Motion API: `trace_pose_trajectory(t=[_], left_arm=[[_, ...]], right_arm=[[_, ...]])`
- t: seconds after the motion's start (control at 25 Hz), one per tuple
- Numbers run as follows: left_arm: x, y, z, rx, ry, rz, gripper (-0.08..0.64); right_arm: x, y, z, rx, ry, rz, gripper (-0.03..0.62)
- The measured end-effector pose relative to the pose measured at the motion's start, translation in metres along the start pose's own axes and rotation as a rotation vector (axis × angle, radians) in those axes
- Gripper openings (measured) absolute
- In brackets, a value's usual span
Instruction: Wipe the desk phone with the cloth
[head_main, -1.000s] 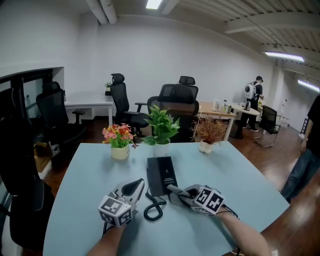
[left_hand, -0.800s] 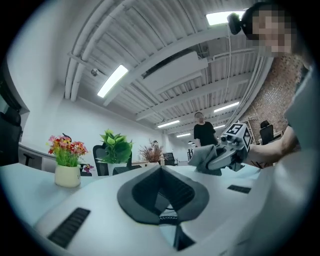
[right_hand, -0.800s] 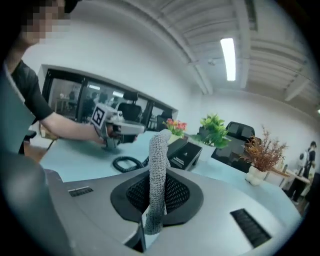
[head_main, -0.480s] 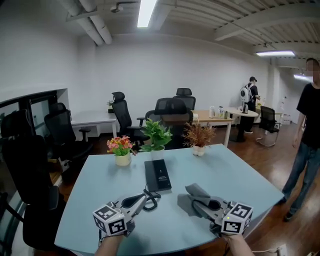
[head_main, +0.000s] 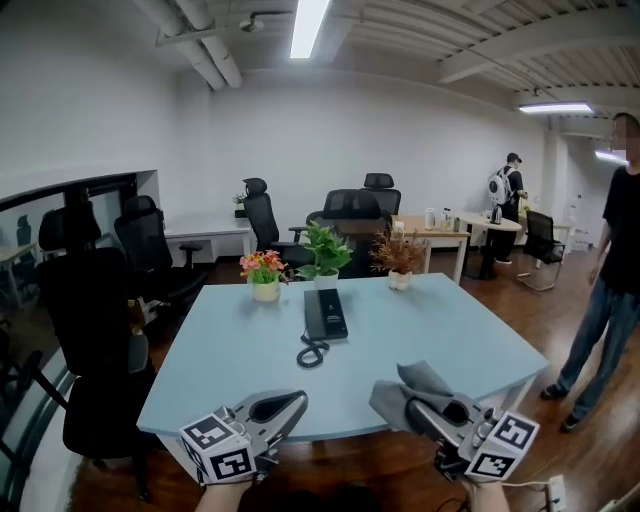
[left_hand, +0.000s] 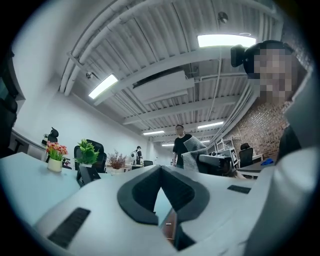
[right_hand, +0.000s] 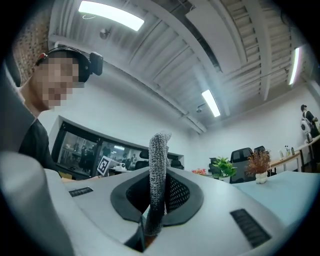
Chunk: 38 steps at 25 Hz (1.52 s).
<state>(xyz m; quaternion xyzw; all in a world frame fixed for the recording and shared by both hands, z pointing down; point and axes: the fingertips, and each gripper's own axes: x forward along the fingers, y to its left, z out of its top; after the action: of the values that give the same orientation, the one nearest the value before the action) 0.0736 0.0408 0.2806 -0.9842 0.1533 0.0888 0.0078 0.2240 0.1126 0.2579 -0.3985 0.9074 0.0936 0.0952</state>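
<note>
The black desk phone (head_main: 326, 315) lies flat on the light blue table (head_main: 430, 335), its coiled cord (head_main: 312, 352) looped in front of it. Both grippers hang well back from the table's near edge, far from the phone. My right gripper (head_main: 412, 408) is shut on the grey cloth (head_main: 408, 384), which stands up between the jaws in the right gripper view as a knitted strip (right_hand: 159, 150). My left gripper (head_main: 298, 401) is shut with nothing in it. In the left gripper view the phone (left_hand: 86, 175) shows small at the left.
A pot of flowers (head_main: 264, 275), a green plant (head_main: 326, 252) and a dried plant (head_main: 398, 260) stand along the table's far edge. Black office chairs (head_main: 95, 330) flank the left side. A person (head_main: 605, 290) stands at the right; another is far back.
The head and both grippers have drawn back from the table; the grippers went from beside the phone to beyond the near edge. The cloth stays in the right gripper.
</note>
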Motion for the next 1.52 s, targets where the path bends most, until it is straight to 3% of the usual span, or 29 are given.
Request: trace_pose_trajectory(t=[0.4, 0.76, 1.08, 1.52], left_arm=[[-0.127, -0.177, 0.039, 0.007, -0.098, 0.042, 0.017], [-0.164, -0.29, 0.051, 0.005, -0.149, 0.064, 0.017], [-0.162, -0.329, 0.053, 0.002, -0.151, 0.054, 0.017], [-0.156, -0.329, 0.055, 0.014, -0.173, 0.048, 0.017]], right_arm=[[-0.097, 0.179, 0.049, 0.004, -0.068, 0.089, -0.003], [-0.177, 0.256, 0.075, -0.023, -0.065, 0.1, -0.003], [-0.208, 0.276, 0.09, -0.041, -0.083, 0.093, -0.003], [-0.212, 0.275, 0.088, -0.074, -0.101, 0.096, -0.003]])
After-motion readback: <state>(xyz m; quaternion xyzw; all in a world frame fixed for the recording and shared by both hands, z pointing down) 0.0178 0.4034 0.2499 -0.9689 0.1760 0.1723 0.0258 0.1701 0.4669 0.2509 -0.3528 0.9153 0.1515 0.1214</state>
